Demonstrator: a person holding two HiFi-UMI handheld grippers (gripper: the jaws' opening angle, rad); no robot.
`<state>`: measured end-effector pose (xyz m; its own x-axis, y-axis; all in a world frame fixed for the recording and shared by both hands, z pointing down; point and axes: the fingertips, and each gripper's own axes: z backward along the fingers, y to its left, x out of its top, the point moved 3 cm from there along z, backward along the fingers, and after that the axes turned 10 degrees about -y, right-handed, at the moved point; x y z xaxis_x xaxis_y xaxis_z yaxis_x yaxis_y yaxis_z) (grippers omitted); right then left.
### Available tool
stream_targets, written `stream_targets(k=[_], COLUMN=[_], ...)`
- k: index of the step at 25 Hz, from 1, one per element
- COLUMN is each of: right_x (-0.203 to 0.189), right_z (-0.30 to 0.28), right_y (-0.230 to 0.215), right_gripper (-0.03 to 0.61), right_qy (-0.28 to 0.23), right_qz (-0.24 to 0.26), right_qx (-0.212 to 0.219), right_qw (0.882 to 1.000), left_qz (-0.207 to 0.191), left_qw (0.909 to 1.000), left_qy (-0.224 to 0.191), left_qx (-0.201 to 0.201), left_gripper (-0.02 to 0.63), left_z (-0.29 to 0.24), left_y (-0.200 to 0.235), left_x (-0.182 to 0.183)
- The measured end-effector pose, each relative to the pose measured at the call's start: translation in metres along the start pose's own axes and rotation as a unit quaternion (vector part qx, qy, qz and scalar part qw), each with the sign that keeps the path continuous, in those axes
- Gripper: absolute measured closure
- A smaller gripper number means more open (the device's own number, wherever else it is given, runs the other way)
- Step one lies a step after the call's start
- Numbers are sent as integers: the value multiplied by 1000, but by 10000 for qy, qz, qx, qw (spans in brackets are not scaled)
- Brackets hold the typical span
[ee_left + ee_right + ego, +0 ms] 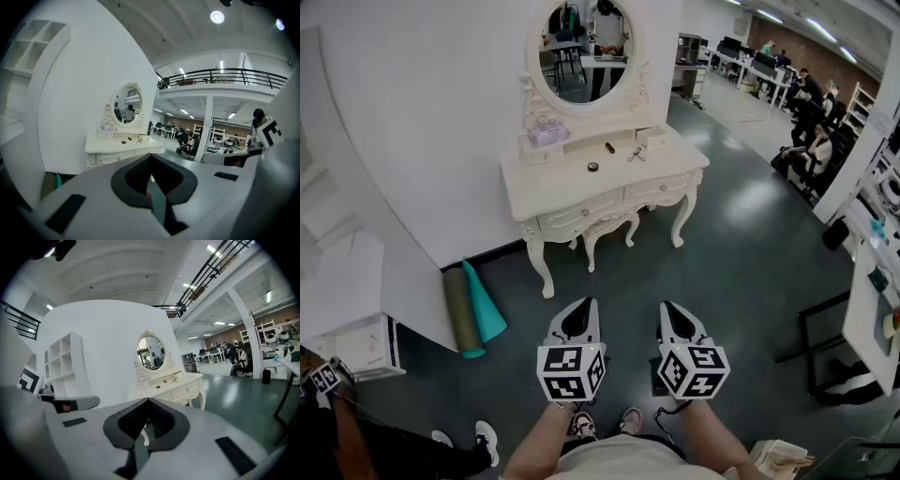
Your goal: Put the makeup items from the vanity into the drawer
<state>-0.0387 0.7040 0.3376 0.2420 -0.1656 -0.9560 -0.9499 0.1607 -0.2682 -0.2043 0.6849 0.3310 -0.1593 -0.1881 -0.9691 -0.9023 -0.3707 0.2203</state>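
Observation:
The white vanity (572, 187) with an oval mirror stands against the wall some way ahead of me, its two drawers (581, 217) closed. On its top lie a small round black compact (592, 167), a black tube (609, 147) and a metal eyelash curler (636, 155). A clear container (548, 131) sits on the raised shelf. My left gripper (584, 309) and right gripper (673, 311) hang side by side above the floor, well short of the vanity, both shut and empty. The left gripper view shows the vanity (112, 145) far off, as does the right gripper view (183, 380).
Two rolled mats (473, 309), olive and teal, lean against the curved white wall left of the vanity. A white shelf unit (356, 309) stands at the far left. A black-framed table (825, 347) is at the right. Seated people (811, 150) are at the back right.

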Motion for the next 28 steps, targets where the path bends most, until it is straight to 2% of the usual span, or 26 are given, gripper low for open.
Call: stream_targets(k=[8, 16, 24, 28], right_x=[0, 5, 0, -6], right_z=[-2, -6, -1, -6], right_y=[-11, -24, -60, -77], right_gripper=[563, 563, 563, 561], right_qy=[29, -33, 151, 293], right_qz=[26, -71, -26, -150], right_qx=[7, 195, 215, 144], right_qw=[10000, 9998, 9996, 9994], left_qz=[-31, -29, 186, 231], left_qw=[10000, 9999, 9989, 9988], left_qy=[46, 6, -112, -36], left_qx=[36, 159, 409, 428], left_gripper=[609, 609, 609, 609], left_z=[-6, -19, -31, -42], left_y=[-3, -12, -27, -31], left_x=[-5, -8, -19, -29])
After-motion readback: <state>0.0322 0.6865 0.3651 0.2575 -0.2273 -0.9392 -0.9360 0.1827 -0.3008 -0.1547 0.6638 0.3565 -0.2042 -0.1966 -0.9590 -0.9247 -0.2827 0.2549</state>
